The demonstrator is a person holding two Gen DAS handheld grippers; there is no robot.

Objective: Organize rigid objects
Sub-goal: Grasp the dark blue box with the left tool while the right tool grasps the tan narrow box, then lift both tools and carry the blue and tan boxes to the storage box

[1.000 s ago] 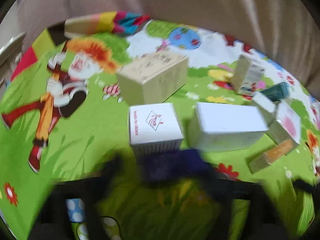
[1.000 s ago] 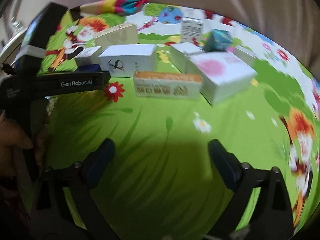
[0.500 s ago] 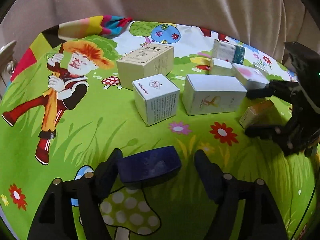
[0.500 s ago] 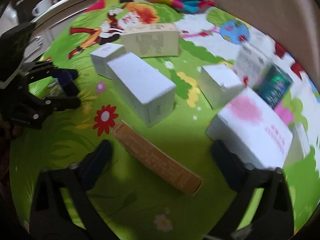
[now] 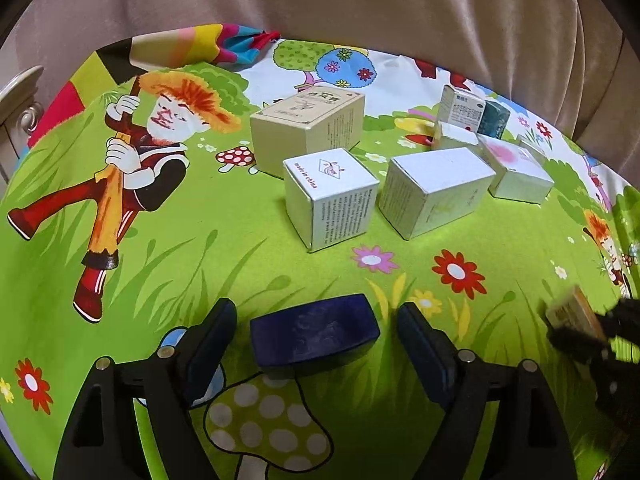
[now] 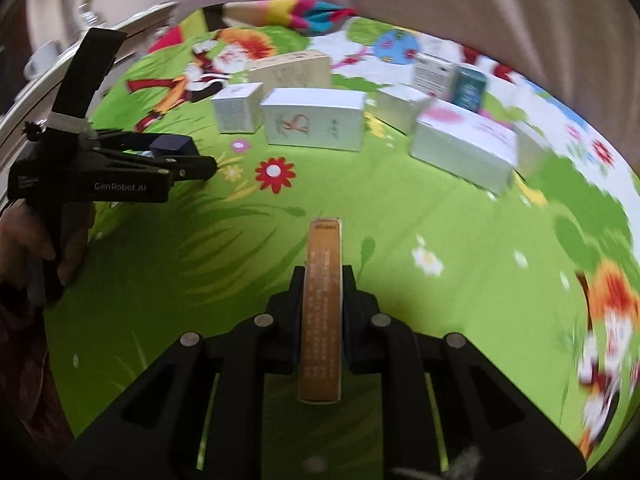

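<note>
A dark blue box (image 5: 316, 334) lies on the green cartoon cloth (image 5: 200, 240) between the fingers of my left gripper (image 5: 316, 314). Its jaws are opening, with a gap on each side of the box. The right wrist view shows this left gripper (image 6: 200, 162) at the left, with the dark blue box (image 6: 170, 145) inside it. My right gripper (image 6: 323, 276) is shut on a thin orange-brown box (image 6: 323, 320), held edge-up and pointing forward. At the right edge of the left wrist view, the right gripper (image 5: 580, 340) and orange-brown box (image 5: 568, 312) appear again.
Further back stand a beige box (image 5: 308, 128), a white cube box (image 5: 332, 196), a long white box (image 5: 436, 188), a pink-marked box (image 5: 516, 168), a medicine box (image 5: 460, 110) and a teal box (image 5: 494, 120). A tan curtain hangs behind. A hand (image 6: 24, 240) holds the left gripper.
The right gripper closed on the orange-brown box, which lay flat before, and now holds it off the cloth. The left jaws spread wider, away from the dark blue box.
</note>
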